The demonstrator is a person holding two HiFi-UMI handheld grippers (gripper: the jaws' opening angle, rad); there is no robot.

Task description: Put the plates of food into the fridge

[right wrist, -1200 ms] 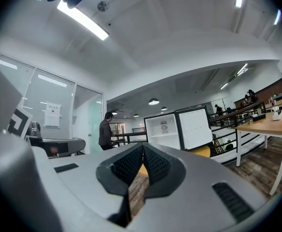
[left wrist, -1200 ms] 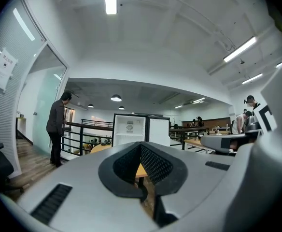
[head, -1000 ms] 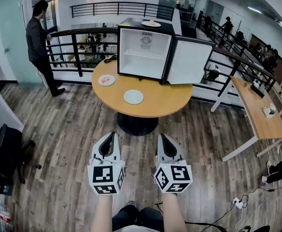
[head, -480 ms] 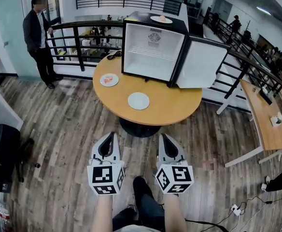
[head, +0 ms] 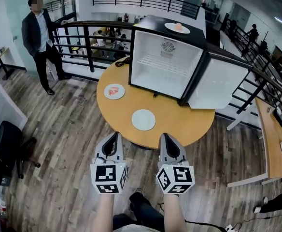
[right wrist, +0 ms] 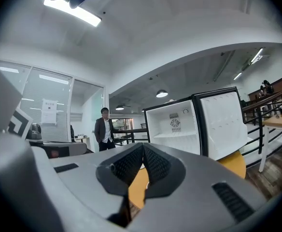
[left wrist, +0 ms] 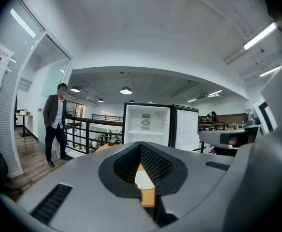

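Observation:
A small black fridge [head: 166, 64] stands open on the round wooden table [head: 179, 122], its white inside bare. A plain white plate [head: 143, 120] lies near the table's front edge. A plate with red food [head: 114, 91] lies further left. A third plate with food [head: 176, 28] rests on top of the fridge. My left gripper [head: 115, 135] and right gripper [head: 163, 136] hover side by side just short of the table edge, both shut and holding nothing. The left gripper view shows the fridge [left wrist: 147, 124] straight ahead; the right gripper view shows the fridge [right wrist: 175, 127] too.
The fridge door [head: 220, 83] swings out to the right. A person in a dark jacket [head: 42, 37] stands by the black railing [head: 90, 35] at the back left. A black office chair [head: 6, 146] sits at the left, and a desk [head: 276, 144] at the right.
Both grippers have advanced toward the table, which now sits much closer and larger in view. Their jaws stayed shut. The plates and fridge have not shifted on the table.

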